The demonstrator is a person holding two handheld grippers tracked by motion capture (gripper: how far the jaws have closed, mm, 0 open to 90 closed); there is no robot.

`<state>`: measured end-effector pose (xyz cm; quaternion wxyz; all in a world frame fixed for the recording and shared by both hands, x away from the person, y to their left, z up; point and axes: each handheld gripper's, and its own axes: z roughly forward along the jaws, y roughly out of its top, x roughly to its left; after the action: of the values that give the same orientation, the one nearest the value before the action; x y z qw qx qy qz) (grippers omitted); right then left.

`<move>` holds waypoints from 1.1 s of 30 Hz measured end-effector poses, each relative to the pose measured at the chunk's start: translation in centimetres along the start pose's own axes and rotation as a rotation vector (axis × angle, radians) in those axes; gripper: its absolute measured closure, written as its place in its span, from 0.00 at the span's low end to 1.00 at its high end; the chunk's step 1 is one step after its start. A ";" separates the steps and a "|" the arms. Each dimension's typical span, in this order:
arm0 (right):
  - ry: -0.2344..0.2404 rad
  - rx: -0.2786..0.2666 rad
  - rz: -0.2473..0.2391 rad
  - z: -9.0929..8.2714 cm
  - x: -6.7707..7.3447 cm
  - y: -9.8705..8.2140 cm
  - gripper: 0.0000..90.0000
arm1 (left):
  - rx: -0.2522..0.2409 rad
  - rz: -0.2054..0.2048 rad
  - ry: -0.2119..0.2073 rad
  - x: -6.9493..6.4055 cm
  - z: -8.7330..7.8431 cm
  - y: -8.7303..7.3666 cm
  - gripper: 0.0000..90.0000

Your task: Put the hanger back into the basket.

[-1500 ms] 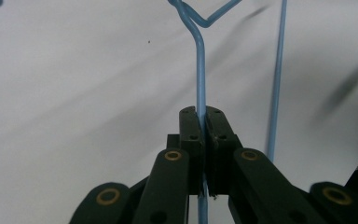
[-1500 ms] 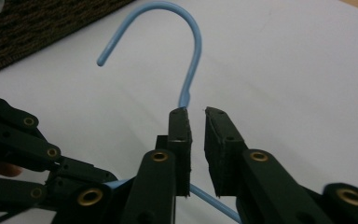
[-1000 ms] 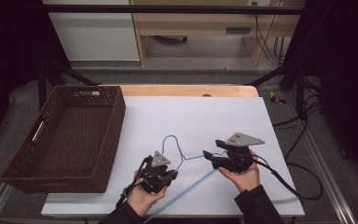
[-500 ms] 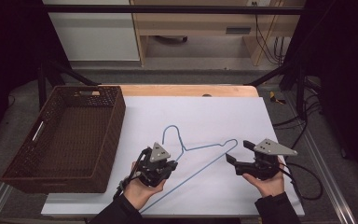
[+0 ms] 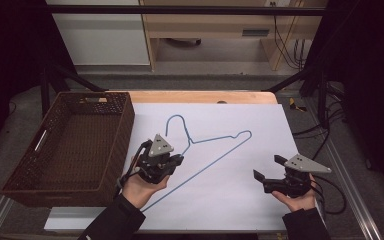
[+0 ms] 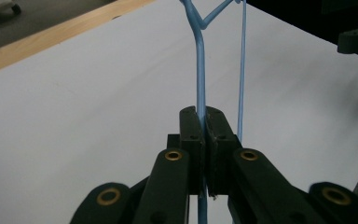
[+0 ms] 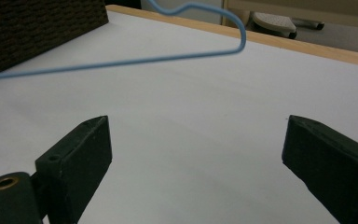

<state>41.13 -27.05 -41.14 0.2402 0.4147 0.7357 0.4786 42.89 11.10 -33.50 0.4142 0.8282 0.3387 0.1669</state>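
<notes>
L gripper has its jaws clamped tight on one arm of the blue wire hanger; in the left gripper view the wire runs straight up out from btwn the closed pads toward the neck twist, w/ the long bottom bar just beside it on the right. R gripper sits well apart from the hanger, near the front right of the white table, jaws wide apart and holding nothing. In the right gripper view the hanger's far shoulder bend is ahead and above the open pads, not btwn them.

Hanger lies roughly mid-table, hook pointing toward the back, its near end by the L hand. Can't tell if it's flat on the surface or lifted slightly at the gripped end. The brown wicker basket stands at the left, just beside the L hand, nothing visible inside.

Step, as I read it: one-handed hold of the hanger by the L, R released and standing off. Likely heading into the basket. Next move calls for a lift high enough for the whole frame to clear the basket rim, then a swing left. Wire is thin and long, so it may pivot in the pads; keep the clamp firm, move slow, watch hook and far shoulder don't snag the weave.
</notes>
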 end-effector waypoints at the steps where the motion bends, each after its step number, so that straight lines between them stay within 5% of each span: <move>1: -0.001 0.003 -0.001 0.0 -0.1 -0.1 0.09 | -0.001 0.003 0.002 0.2 -0.1 0.2 0.97; 15: -0.007 0.033 0.017 0.2 -1.2 -1.1 0.06 | 0.023 0.055 0.017 2.8 -2.0 3.1 0.97; 33: -0.024 0.031 0.013 0.1 -1.4 -1.2 0.04 | -0.021 0.040 0.160 8.3 -6.7 4.5 0.97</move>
<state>41.49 -28.41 -42.32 0.2393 0.4291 0.7374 0.4636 47.00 18.75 -25.91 0.3911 0.8145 0.3522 0.2443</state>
